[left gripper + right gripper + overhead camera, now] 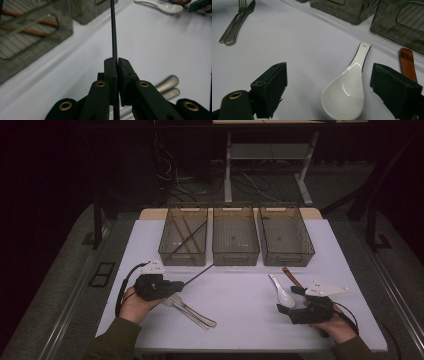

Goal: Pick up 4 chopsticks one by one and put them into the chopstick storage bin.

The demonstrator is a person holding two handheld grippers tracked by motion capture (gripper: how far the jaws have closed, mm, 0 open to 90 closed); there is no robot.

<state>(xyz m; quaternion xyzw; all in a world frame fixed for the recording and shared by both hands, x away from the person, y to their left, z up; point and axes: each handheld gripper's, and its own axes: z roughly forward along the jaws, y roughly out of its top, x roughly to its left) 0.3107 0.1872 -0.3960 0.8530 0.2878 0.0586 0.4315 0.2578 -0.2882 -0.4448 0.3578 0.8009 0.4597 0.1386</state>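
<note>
The left gripper [117, 62] pinches 1 thin black chopstick [113, 32] tight between its jaws, above the white table [240, 320]. The chopstick's long axis runs straight out from the jaws, its far tip aimed toward the left bin [183, 236]. The right gripper [328, 82] gapes wide, empty, around a white spoon [347, 92].

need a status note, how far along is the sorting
Done: chopsticks lie in the left bin. In hand: the left gripper is shut on a black chopstick. Left: white spoon between the open right gripper's jaws, wooden spoon, fork and knife.
</note>
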